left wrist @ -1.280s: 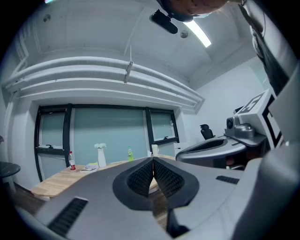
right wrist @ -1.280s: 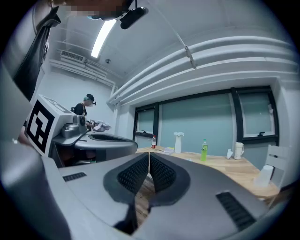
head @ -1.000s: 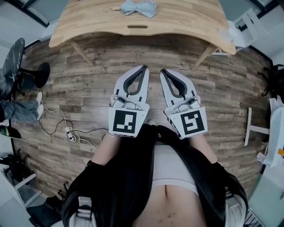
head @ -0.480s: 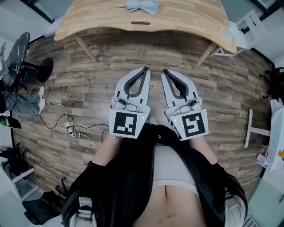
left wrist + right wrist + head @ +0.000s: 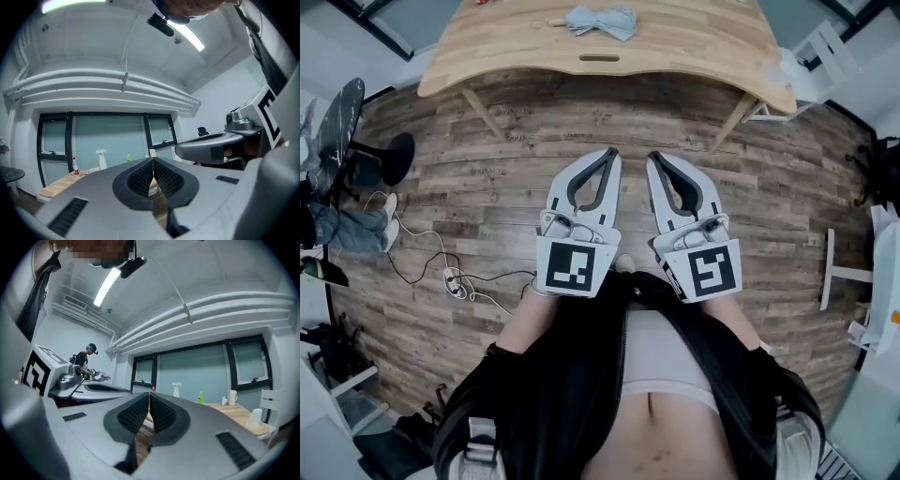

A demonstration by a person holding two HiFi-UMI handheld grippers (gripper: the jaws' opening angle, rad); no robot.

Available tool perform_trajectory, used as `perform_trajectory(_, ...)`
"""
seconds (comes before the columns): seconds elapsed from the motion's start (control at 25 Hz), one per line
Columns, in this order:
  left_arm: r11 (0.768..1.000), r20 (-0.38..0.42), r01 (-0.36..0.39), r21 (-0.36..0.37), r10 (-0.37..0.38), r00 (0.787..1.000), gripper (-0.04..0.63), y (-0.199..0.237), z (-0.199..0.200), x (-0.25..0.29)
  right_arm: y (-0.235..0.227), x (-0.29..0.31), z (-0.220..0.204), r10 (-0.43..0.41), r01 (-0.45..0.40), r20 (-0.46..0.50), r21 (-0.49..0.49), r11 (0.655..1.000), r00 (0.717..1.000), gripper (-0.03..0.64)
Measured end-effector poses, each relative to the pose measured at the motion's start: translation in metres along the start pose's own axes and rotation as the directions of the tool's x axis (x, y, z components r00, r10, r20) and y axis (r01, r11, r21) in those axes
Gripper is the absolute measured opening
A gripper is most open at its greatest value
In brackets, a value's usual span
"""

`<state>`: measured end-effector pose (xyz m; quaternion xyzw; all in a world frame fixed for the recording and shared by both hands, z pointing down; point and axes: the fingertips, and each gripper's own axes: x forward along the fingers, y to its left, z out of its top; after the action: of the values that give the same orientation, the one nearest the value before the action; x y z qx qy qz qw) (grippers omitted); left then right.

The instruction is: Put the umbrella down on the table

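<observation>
Pale blue umbrella (image 5: 600, 19) is seen laid on the far wooden bench (image 5: 703, 47), well apart from left gripper (image 5: 610, 153) and right gripper (image 5: 654, 157), both held side by side over the plank floor (image 5: 478, 178), jaws pressed together, nothing gripped.

Wood-plank floor (image 5: 787, 187), white walls (image 5: 220, 98), dark-framed windows (image 5: 108, 136) and a ceiling strip light (image 5: 192, 37).

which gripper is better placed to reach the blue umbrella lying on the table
Left, narrowly. The left gripper and right gripper are both shut, empty, side by side, well short of the table. The umbrella lies almost straight ahead of the left one; the right is slightly off line.
</observation>
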<state>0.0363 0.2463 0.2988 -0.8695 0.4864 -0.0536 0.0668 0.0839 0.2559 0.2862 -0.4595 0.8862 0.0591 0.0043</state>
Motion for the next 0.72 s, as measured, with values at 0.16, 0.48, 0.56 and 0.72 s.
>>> perform_trajectory(0.16, 1.0, 0.009, 0.003, -0.01, -0.003, 1.0, 0.008, 0.009, -0.001, -0.006, 0.018, 0.005, 0.005, 0.017, -0.017, 0.009, 0.05, 0.999, 1.0, 0.029)
perform_trajectory(0.48, 0.999, 0.003, 0.023, -0.032, -0.023, 1.0, 0.008, 0.016, -0.008, -0.016, 0.032, 0.011, 0.0, 0.02, -0.019, -0.024, 0.037, 0.999, 1.0, 0.026)
perform_trajectory(0.56, 0.999, -0.001, 0.029, -0.039, -0.029, 1.0, 0.008, 0.018, -0.009, -0.016, 0.035, 0.013, -0.001, 0.021, -0.02, -0.028, 0.033, 0.999, 0.999, 0.026)
perform_trajectory(0.72, 0.999, 0.001, 0.033, -0.034, -0.033, 0.999, 0.008, 0.02, -0.01, -0.017, 0.036, 0.017, -0.003, 0.014, -0.013, -0.037, 0.024, 1.0, 0.999, 0.026)
